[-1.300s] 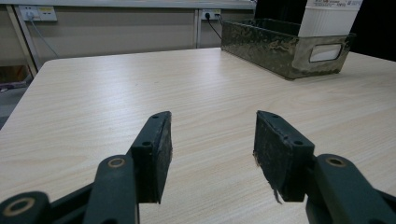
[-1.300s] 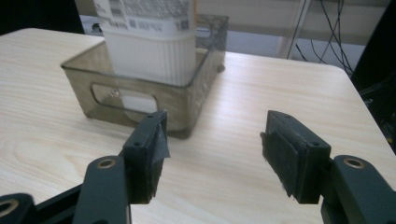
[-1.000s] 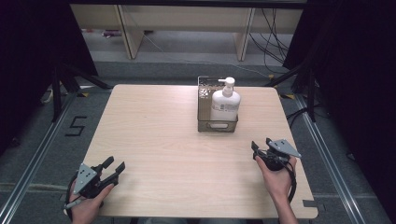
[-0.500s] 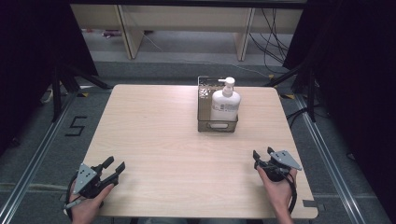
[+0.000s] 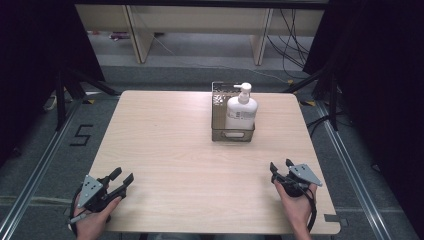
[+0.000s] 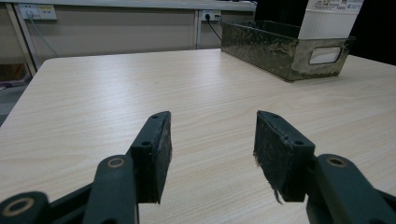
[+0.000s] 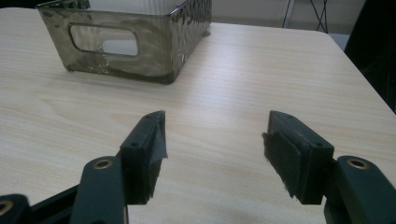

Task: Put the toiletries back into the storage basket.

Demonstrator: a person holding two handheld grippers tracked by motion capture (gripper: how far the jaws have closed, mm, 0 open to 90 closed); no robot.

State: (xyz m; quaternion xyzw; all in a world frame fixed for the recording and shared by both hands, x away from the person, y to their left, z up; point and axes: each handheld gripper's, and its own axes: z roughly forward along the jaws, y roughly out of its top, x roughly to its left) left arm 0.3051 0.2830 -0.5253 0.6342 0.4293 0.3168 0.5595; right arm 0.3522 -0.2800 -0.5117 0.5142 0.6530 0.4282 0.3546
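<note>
In the left gripper view the white bottle (image 6: 332, 18) is cut off by the top edge, its pump unseen, and the bin (image 6: 285, 49) wall hides its base. The bottle's label print (image 5: 240, 114) is too small to read from above.

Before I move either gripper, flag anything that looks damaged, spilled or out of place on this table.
Only wear on the pads: the left gripper has a frayed strip hanging from one pad, and a pad on the right gripper is peeling. The soap bottle stands upright in the metal basket; nothing spilled.
</note>
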